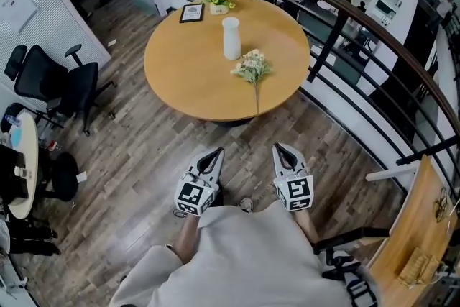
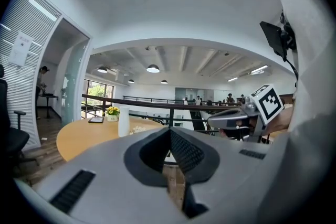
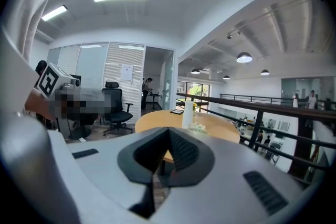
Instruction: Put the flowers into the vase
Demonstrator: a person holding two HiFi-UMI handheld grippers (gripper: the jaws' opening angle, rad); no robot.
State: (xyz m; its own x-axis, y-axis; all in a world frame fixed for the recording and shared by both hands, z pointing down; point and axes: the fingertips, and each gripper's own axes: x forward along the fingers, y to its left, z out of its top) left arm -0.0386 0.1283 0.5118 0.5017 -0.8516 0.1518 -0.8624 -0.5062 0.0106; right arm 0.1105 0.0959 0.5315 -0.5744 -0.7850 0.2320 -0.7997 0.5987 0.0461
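Observation:
A white vase [image 1: 231, 38] stands upright near the middle of the round wooden table [image 1: 183, 72]. A bunch of pale flowers [image 1: 251, 68] lies flat just in front of it, the stem pointing toward me. My left gripper [image 1: 218, 151] and right gripper [image 1: 279, 147] hover side by side over the floor, well short of the table's near edge. Both are shut with nothing in them. In the left gripper view, the left gripper [image 2: 169, 130] points at the vase [image 2: 124, 122] and flowers [image 2: 139, 128]. The right gripper [image 3: 169, 129] likewise faces the vase [image 3: 187, 114] and flowers [image 3: 198, 126].
A pot of yellow flowers [image 1: 219, 0] and a small framed picture [image 1: 192, 12] sit at the table's far edge. A dark curved railing [image 1: 338, 25] runs behind and to the right. Black office chairs [image 1: 61, 86] stand at left, and a wooden bench [image 1: 420, 226] is at right.

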